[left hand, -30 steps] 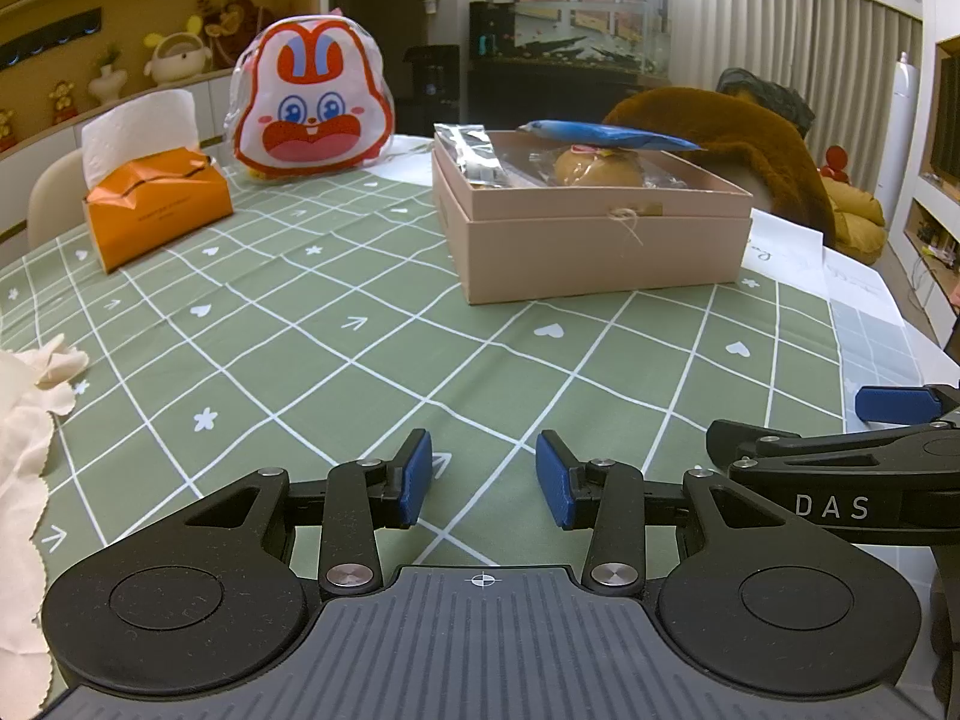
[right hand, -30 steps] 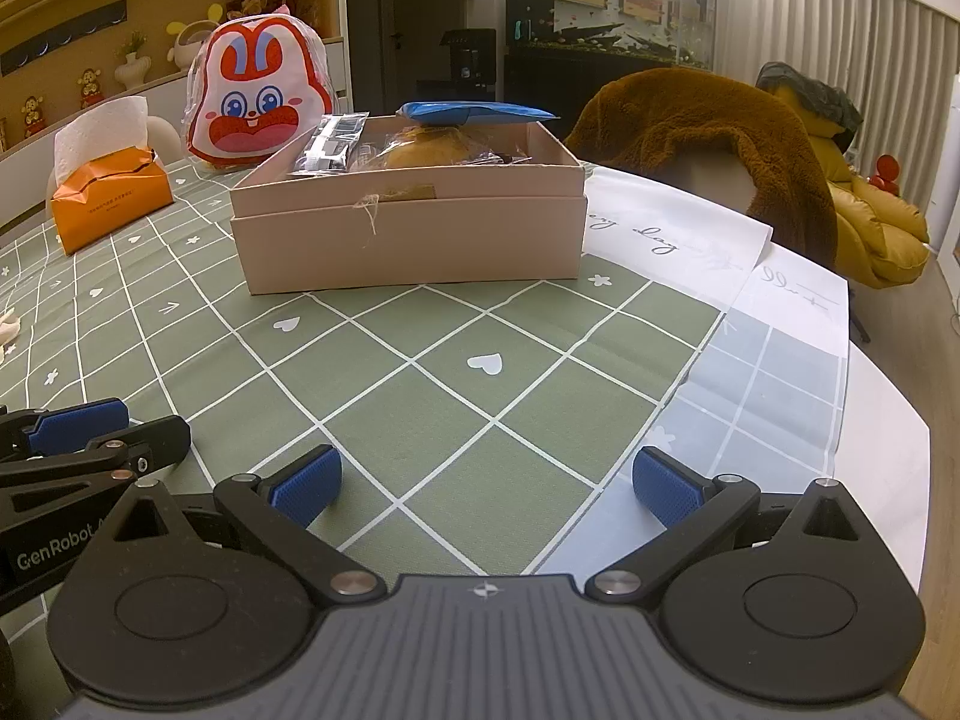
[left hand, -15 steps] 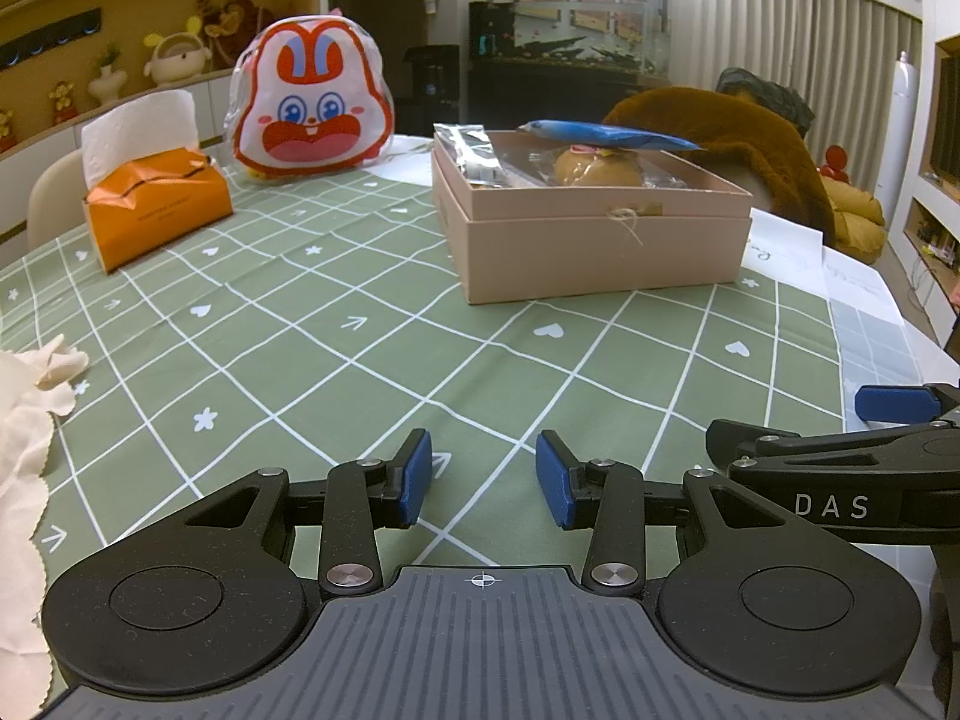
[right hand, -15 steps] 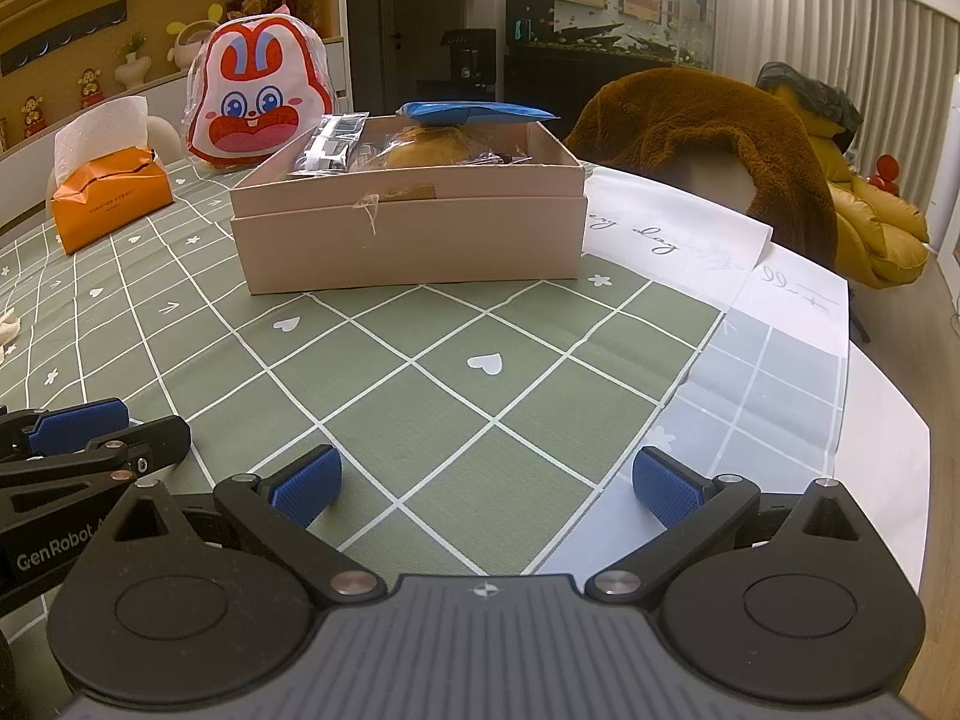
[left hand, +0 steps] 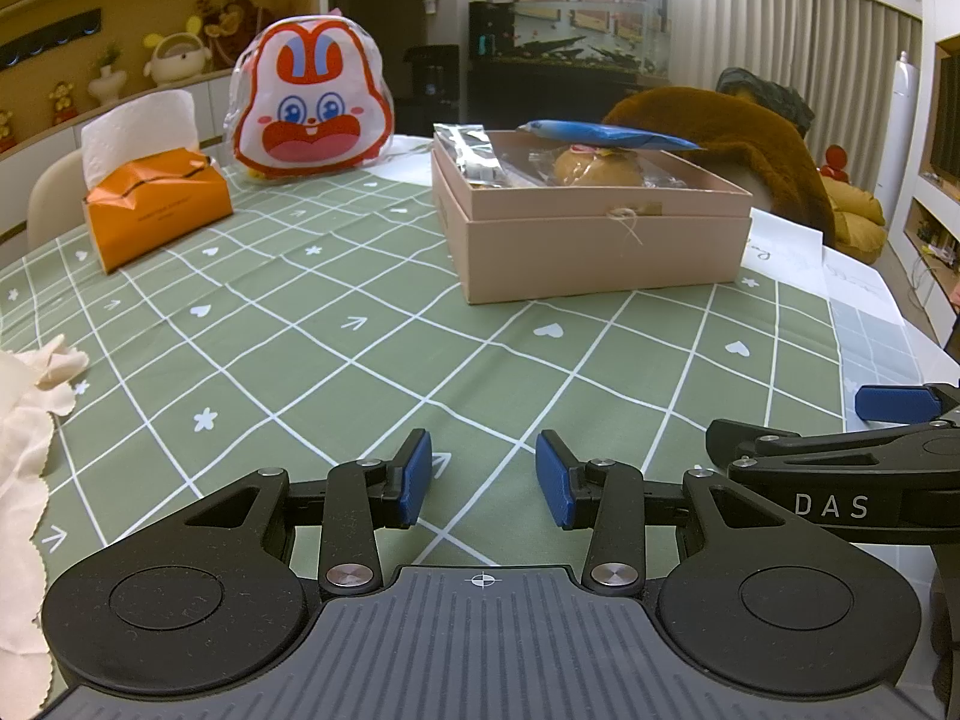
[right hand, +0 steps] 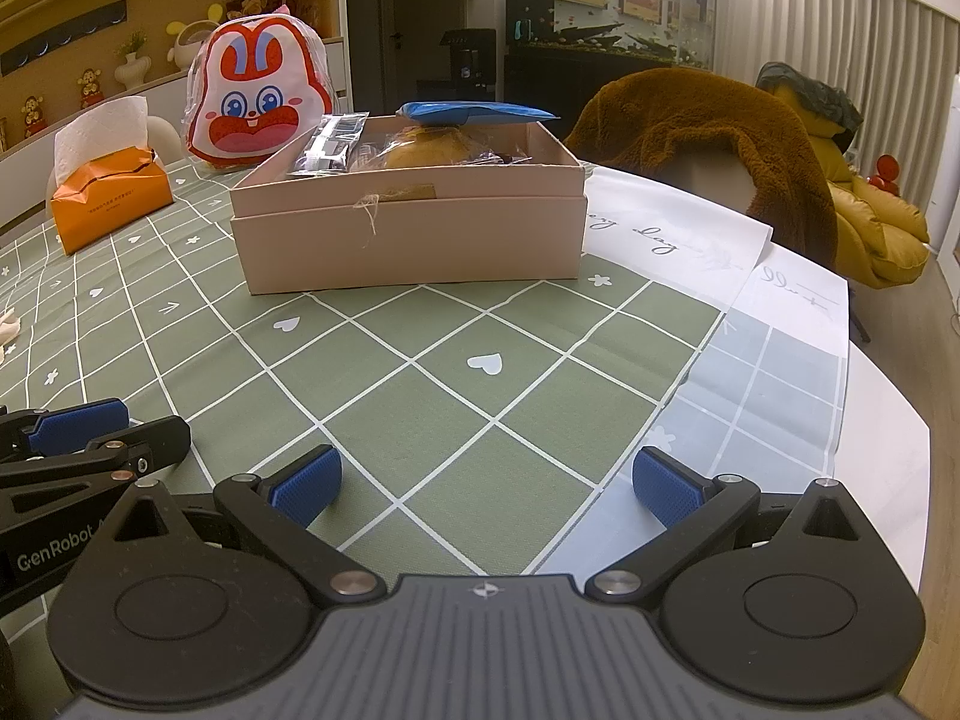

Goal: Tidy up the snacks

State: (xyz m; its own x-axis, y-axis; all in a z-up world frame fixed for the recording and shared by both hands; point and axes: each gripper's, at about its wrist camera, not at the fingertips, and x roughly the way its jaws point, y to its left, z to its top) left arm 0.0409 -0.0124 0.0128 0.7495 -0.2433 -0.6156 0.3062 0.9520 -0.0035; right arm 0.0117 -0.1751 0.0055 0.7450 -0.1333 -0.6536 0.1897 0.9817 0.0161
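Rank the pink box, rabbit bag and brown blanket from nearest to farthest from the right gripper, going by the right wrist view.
From the right gripper:
1. Pink box, ahead, slightly left.
2. Rabbit bag, behind the box, left.
3. Brown blanket, off the table, right; hard to rank against the bag.

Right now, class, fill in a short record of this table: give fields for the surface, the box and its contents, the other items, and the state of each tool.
Surface: green checked tablecloth
Box: pink box, open, standing on the cloth
In the box: blue packet on top, bun in clear wrap, silver packet
Other items: rabbit bag, orange tissue box, cream cloth
Left tool: open, holding nothing
Right tool: open wide, holding nothing
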